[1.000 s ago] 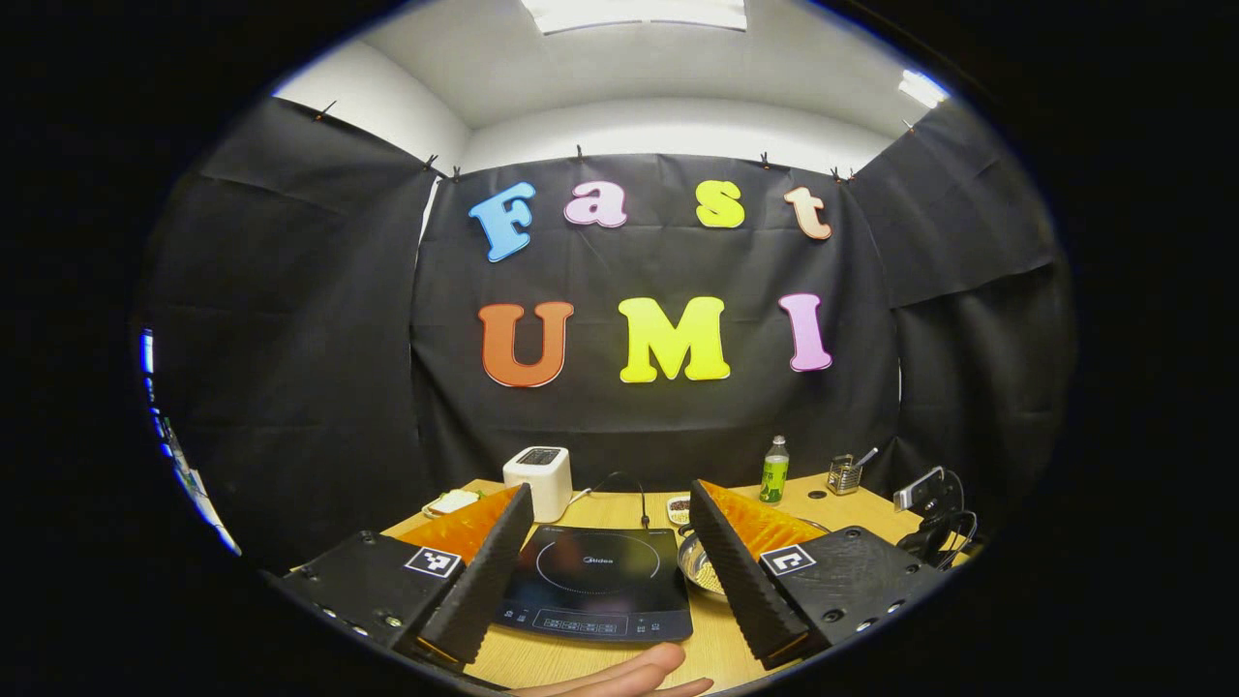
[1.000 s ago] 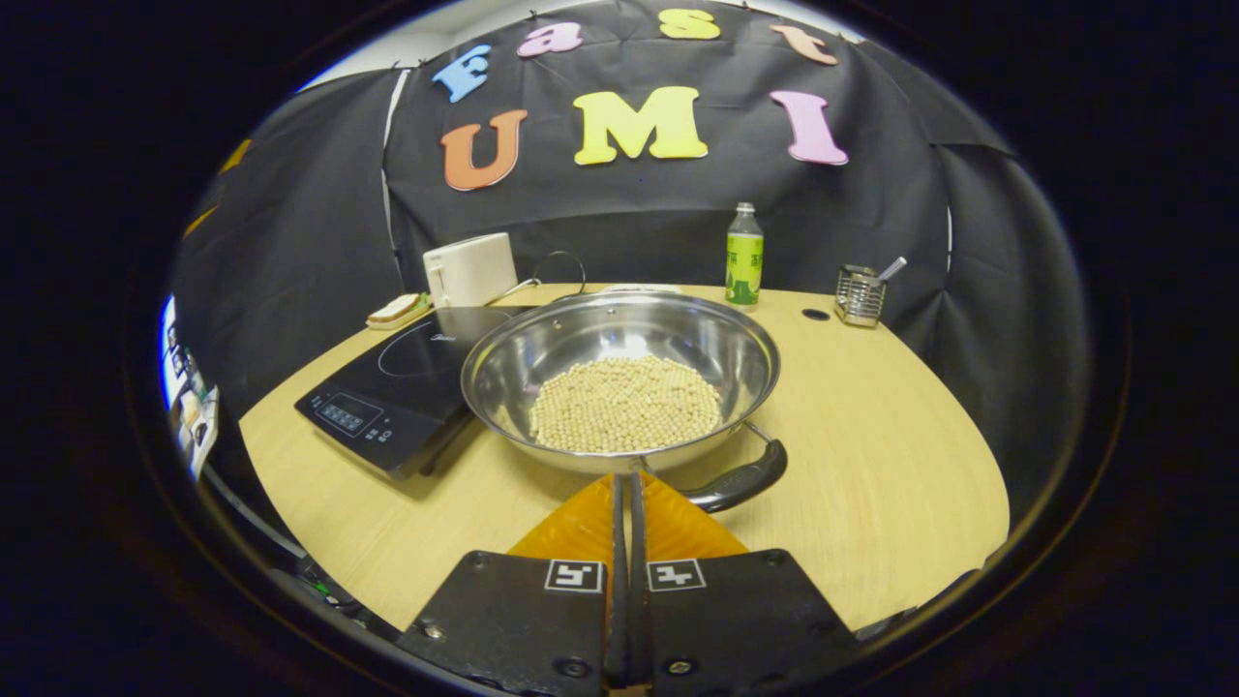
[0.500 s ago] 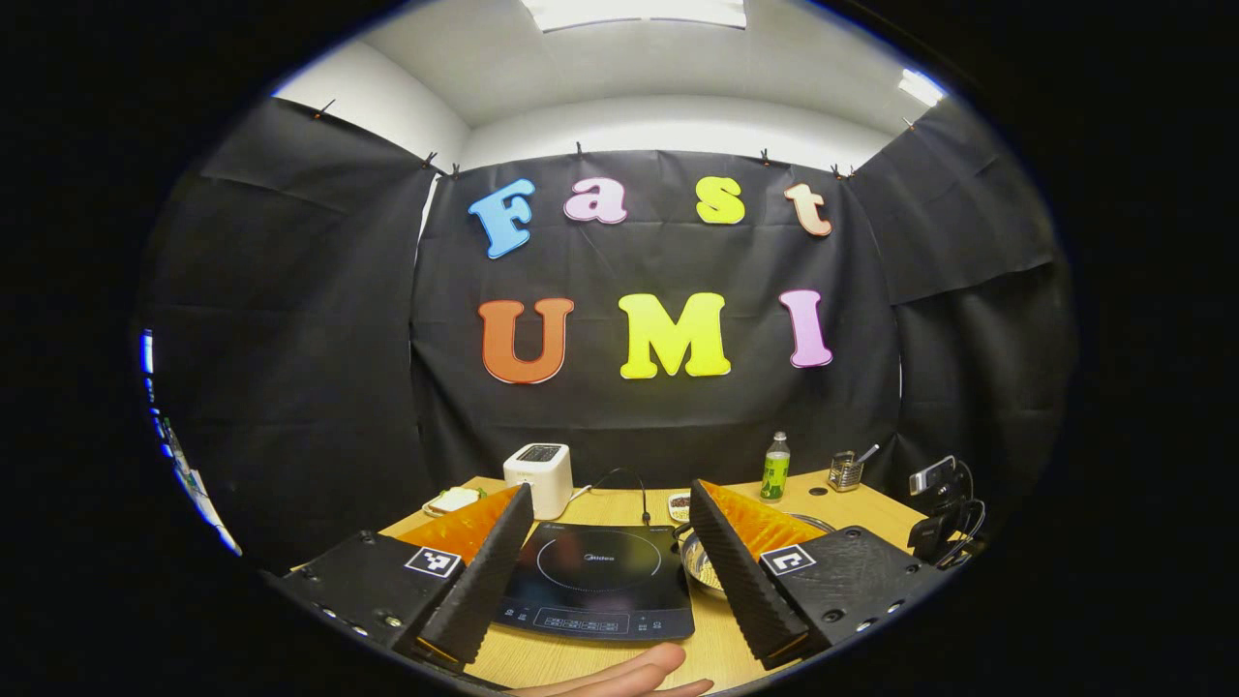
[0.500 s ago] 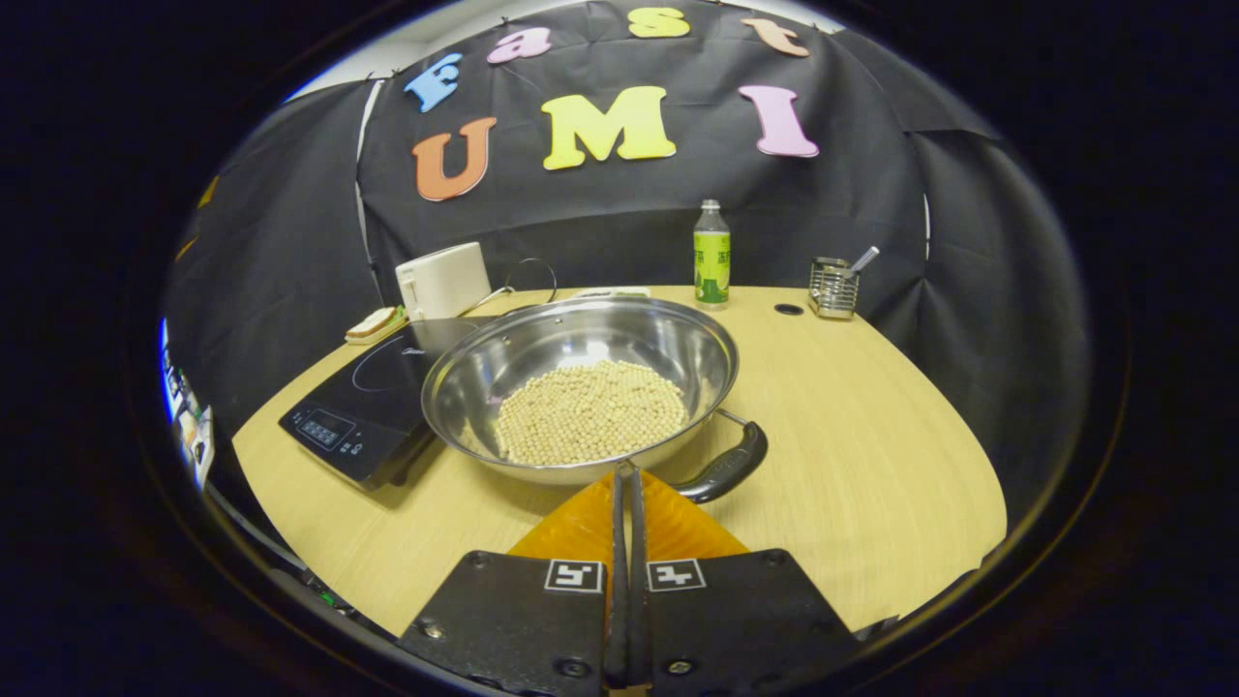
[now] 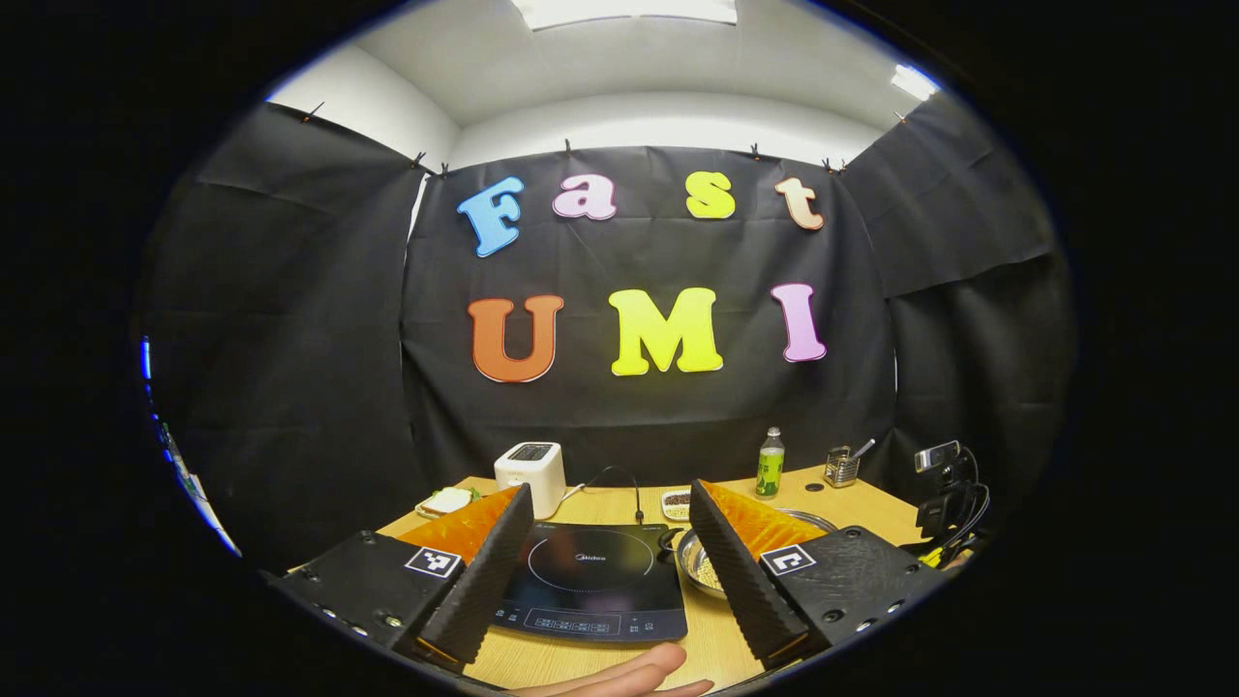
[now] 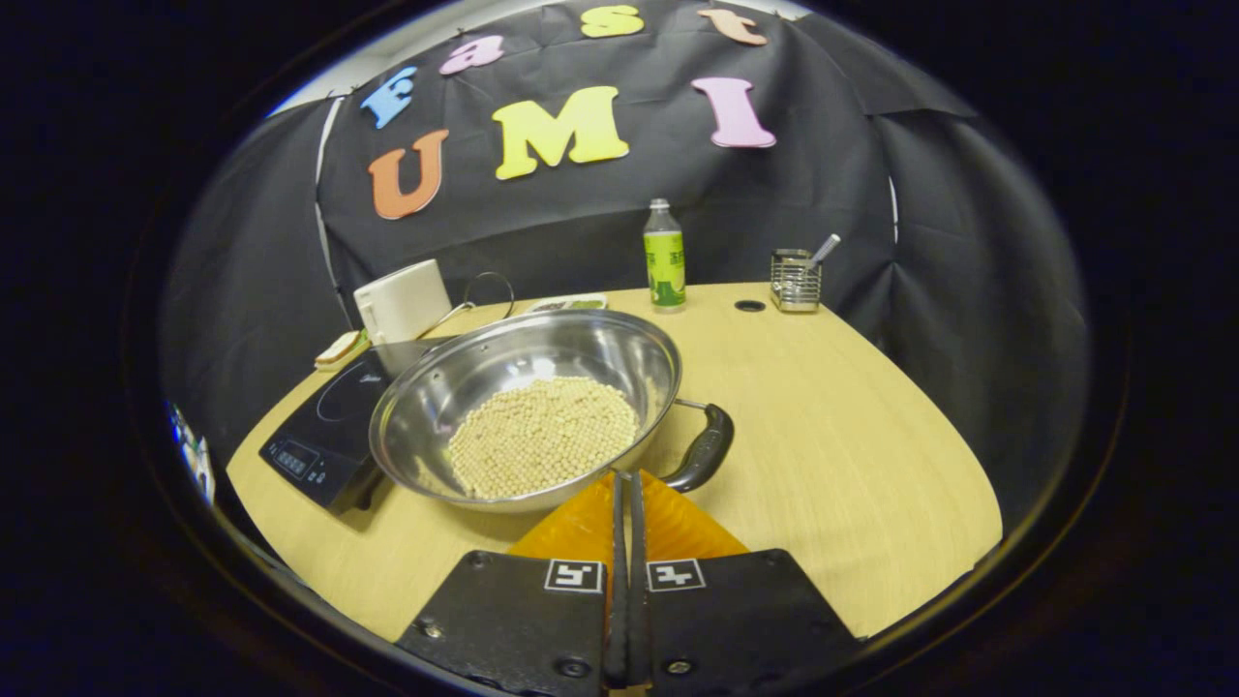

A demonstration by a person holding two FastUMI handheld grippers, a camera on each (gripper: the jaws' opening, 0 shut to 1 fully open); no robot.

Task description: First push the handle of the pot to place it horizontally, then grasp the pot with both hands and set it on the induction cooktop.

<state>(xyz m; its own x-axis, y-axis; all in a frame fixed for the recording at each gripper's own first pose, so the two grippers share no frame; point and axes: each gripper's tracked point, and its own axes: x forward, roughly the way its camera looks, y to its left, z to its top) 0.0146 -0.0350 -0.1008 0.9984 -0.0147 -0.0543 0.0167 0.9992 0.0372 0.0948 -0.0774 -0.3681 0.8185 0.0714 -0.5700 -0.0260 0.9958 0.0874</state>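
Spread tongs [image 5: 610, 513] above cooktop [image 5: 590, 581]

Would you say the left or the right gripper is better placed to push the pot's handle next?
Right. The right gripper, fingers closed together, sits just beside the pot's black handle. The left gripper is open and faces the induction cooktop, with the pot off to its side.

the pot [image 6: 528, 387] is shiny polished steel with a glossy black plastic handle [image 6: 702, 450]. the induction cooktop [image 5: 590, 581] has a smooth glossy black top. the table [image 6: 852, 465] is matt pale wood grain. the wire holder [image 6: 796, 281] at upper right is bright metal.
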